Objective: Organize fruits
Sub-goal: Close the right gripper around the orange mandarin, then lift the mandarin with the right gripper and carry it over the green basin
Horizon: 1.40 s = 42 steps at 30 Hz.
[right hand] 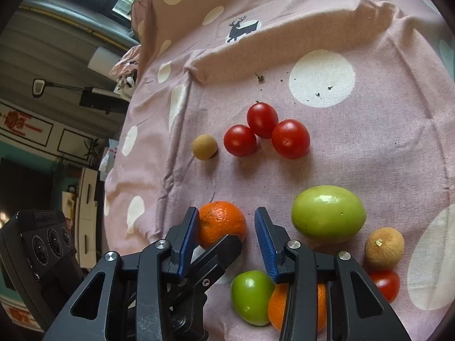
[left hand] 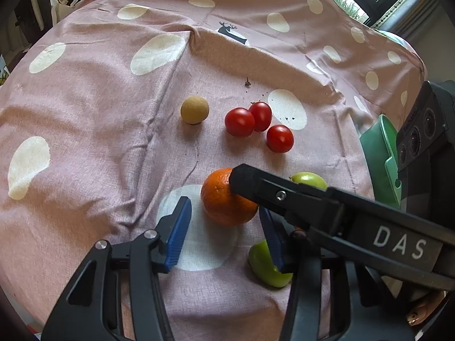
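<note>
in the right wrist view, the right gripper [right hand: 224,241] sits nearest, its blue fingers [right hand: 186,238] part open with a bare gap between them; the left one lies against the side of an orange [right hand: 221,221] but nothing is clamped. just below, at about 5 o'clock from that gripper, a small green fruit [right hand: 250,295] touches a second orange [right hand: 280,309], half hidden behind the right finger mount. at 3 o'clock lie a large green fruit [right hand: 328,213], a brown longan [right hand: 384,247] and a partly hidden tomato [right hand: 384,284]. farther off, at 12 o'clock, three red tomatoes [right hand: 263,120] cluster touching, with a second, paler longan [right hand: 204,147] just beside them at their 9 o'clock. count here: two oranges, two green fruits, two longans, four tomatoes, all on the pink spotted cloth [right hand: 369,147] over the worktop.

the left wrist view shows the left gripper [left hand: 224,230] part open too, its fingers [left hand: 179,230] standing either side of the near orange [left hand: 224,199] without pressing it; the black tip of the right gripper [left hand: 244,179] rests against that orange's far side. this view catches only one orange, parts of both green fruits, one longan [left hand: 194,110] and three tomatoes, but adds a green container [left hand: 381,159] at the cloth's edge at 3 o'clock.
</note>
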Each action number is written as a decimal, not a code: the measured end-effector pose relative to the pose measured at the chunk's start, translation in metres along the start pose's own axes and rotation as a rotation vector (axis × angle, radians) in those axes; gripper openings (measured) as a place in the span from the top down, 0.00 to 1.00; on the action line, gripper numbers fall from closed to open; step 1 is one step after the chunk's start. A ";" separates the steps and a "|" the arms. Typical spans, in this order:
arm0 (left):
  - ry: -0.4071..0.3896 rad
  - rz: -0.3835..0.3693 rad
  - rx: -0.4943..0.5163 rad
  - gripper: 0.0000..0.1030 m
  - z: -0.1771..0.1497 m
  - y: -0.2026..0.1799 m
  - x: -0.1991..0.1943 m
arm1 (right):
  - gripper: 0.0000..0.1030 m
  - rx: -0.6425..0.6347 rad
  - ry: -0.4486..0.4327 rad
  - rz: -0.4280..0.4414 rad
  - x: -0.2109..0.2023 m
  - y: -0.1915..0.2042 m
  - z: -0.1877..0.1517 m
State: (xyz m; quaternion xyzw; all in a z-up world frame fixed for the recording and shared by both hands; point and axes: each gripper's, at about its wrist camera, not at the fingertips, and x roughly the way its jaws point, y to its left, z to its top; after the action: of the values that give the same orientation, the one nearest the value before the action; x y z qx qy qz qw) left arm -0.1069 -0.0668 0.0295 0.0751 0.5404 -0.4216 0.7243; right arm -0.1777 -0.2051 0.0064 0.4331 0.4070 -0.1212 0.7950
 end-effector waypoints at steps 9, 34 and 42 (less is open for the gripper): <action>0.001 0.002 0.004 0.59 -0.001 -0.002 0.001 | 0.57 -0.009 0.032 0.022 0.010 0.003 0.004; -0.210 -0.043 0.103 0.61 -0.002 -0.028 -0.033 | 0.57 -0.105 -0.137 0.039 -0.032 0.024 -0.001; -0.265 -0.061 0.121 0.61 -0.004 -0.035 -0.043 | 0.57 -0.134 -0.186 0.031 -0.046 0.030 -0.004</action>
State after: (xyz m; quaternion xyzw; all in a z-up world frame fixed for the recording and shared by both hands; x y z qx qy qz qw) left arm -0.1370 -0.0639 0.0762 0.0460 0.4157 -0.4813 0.7703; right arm -0.1928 -0.1911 0.0575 0.3721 0.3319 -0.1208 0.8583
